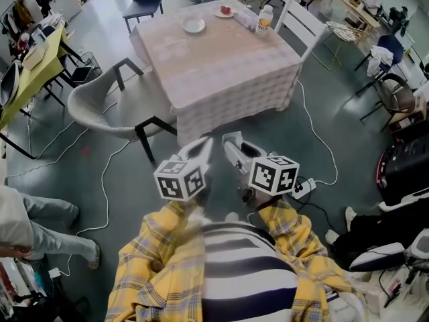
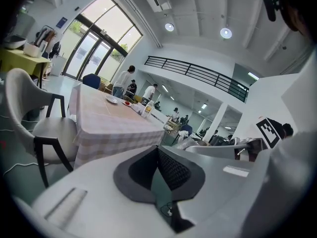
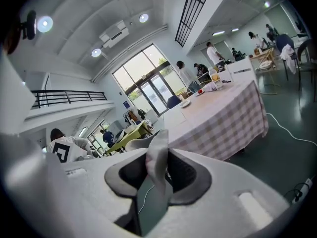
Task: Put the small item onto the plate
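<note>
— Pale and thin, the small item (image 3: 157,148) stands pinched at the tips of the right gripper (image 1: 229,139), with the pads clenched on it from both sides. It is too blurred for me to tell what it is.

— And the left gripper (image 2: 158,150)?

— Clenched too, tips touching, with nothing between them. Only the floor (image 1: 348,113) shows through the slit below the tips.

— Where are the two grippers?

— Side by side, close to the person's chest, held out from yellow check sleeves (image 1: 144,260). Both point toward the table (image 1: 221,79) and hang over the floor, well apart from it.

— The plate (image 1: 193,24)?

— White, on the far half of the checked cloth (image 1: 231,102), well apart from the small item. Beyond it to the right, a saucer (image 1: 219,14) carries a red thing (image 1: 226,9). Near that, by the far right corner, stands a bottle (image 1: 265,19) with some yellow on it.

— Chairs?

— A grey chair (image 1: 100,102) is at the table's left side, turned partly away from it. A white chair (image 1: 303,24) stands against the right side.

— And on the floor?

— White cables (image 1: 104,180) loop to the left of the person. A power strip (image 1: 305,186) lies just to the right of the right gripper.
</note>
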Demonstrator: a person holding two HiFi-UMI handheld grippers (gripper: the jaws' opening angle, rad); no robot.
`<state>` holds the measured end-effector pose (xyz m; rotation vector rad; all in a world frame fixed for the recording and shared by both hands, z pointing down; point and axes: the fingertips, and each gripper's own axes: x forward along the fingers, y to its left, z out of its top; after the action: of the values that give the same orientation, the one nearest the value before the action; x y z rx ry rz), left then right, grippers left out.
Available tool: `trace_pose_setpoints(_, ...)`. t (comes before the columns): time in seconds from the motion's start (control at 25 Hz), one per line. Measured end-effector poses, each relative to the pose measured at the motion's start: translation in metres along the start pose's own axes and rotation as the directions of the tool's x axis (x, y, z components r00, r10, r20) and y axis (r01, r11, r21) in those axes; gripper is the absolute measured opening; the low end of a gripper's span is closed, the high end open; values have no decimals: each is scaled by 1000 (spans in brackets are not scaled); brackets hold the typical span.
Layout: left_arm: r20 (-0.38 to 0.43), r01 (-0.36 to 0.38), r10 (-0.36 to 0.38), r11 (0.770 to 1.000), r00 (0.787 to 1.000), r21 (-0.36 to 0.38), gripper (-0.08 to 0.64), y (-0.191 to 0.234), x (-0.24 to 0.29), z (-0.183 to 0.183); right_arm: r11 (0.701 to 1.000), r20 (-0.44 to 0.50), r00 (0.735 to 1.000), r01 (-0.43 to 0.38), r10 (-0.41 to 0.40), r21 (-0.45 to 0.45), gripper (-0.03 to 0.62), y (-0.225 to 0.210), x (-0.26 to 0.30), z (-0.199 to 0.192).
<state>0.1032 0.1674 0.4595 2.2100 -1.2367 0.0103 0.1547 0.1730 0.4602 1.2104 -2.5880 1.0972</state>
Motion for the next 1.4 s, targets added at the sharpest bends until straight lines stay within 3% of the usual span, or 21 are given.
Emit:
trace_pose_setpoints(0.44, -2, 8, -8, 1000, 1000, -28, -11, 39, -5, 15, 1000, -17, 1000, 6, -6, 11, 104, 16, 41, 0)
trace_pose_setpoints(0.8, -24, 46, -45, 999, 999, 3, -11, 83, -4, 35, 999, 17, 999, 34, -34, 8, 104, 28, 93, 9)
trace_pose_setpoints(1.4, -23, 3, -4, 998, 1000, -65, -11, 139, 32, 63, 1000, -18, 1000, 4, -4, 10, 104, 23, 154, 43)
